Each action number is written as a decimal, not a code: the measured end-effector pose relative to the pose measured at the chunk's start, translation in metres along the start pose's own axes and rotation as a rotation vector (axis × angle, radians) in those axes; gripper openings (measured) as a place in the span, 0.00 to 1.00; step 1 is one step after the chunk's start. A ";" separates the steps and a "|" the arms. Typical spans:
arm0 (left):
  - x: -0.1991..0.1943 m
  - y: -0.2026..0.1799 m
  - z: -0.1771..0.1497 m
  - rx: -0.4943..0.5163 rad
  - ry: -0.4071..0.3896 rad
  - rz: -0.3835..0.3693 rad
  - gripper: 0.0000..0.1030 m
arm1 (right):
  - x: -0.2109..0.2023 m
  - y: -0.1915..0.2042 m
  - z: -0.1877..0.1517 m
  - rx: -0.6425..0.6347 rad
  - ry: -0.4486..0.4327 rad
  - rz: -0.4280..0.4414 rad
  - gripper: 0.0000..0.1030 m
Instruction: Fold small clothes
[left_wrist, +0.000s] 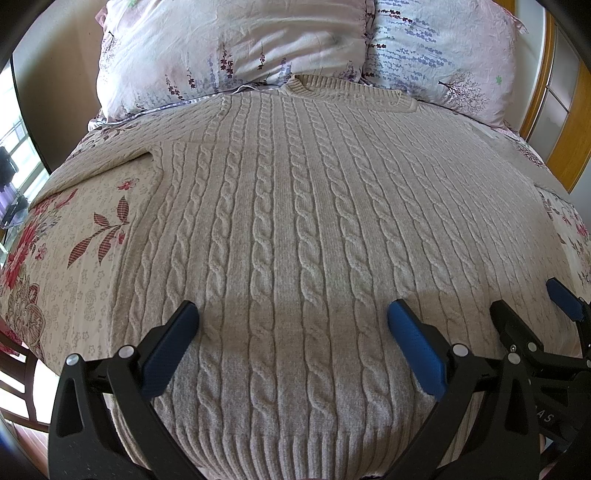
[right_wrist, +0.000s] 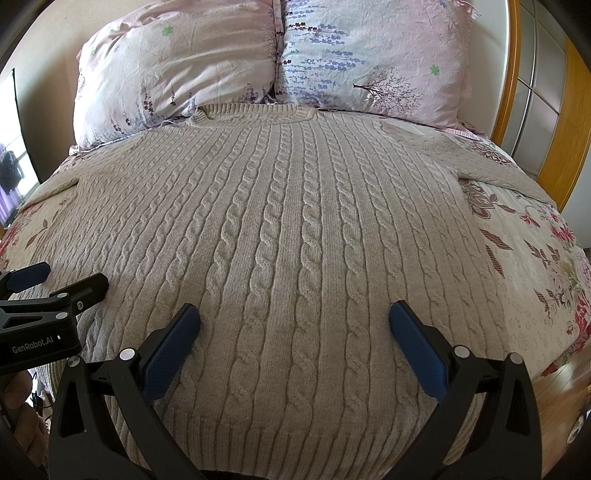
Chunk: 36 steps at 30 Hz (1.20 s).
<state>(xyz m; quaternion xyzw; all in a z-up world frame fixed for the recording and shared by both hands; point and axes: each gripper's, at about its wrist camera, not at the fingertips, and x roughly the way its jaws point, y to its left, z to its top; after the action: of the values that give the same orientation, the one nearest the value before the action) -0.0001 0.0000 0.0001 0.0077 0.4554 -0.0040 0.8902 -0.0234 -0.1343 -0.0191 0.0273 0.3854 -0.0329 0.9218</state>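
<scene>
A beige cable-knit sweater (left_wrist: 295, 221) (right_wrist: 295, 221) lies flat and face up on the bed, collar toward the pillows, ribbed hem nearest me. Its sleeves stretch out to both sides. My left gripper (left_wrist: 291, 314) hovers open just above the lower part of the sweater, left of centre, nothing between its blue pads. My right gripper (right_wrist: 293, 314) is open too, over the lower right part of the sweater. In the left wrist view the right gripper (left_wrist: 528, 299) shows at the right edge; in the right wrist view the left gripper (right_wrist: 70, 277) shows at the left edge.
Two floral pillows (left_wrist: 229, 51) (right_wrist: 369, 55) lean at the head of the bed. The floral bedsheet (left_wrist: 74, 236) (right_wrist: 535, 266) shows on both sides of the sweater. A wooden headboard and frame (right_wrist: 517, 92) stand at the right. A hand (right_wrist: 18, 417) shows at lower left.
</scene>
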 end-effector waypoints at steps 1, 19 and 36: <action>0.000 0.000 0.000 0.000 0.000 0.000 0.98 | 0.000 0.000 0.000 0.000 0.001 0.000 0.99; 0.005 0.002 0.011 0.071 0.070 -0.036 0.98 | 0.006 -0.006 0.004 -0.105 -0.005 0.111 0.99; 0.004 0.021 0.090 0.130 -0.108 -0.149 0.98 | 0.057 -0.265 0.109 0.726 -0.027 0.058 0.56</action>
<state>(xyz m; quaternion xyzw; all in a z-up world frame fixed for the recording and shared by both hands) 0.0757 0.0191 0.0497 0.0312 0.4048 -0.1000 0.9084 0.0722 -0.4091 0.0104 0.3633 0.3354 -0.1417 0.8576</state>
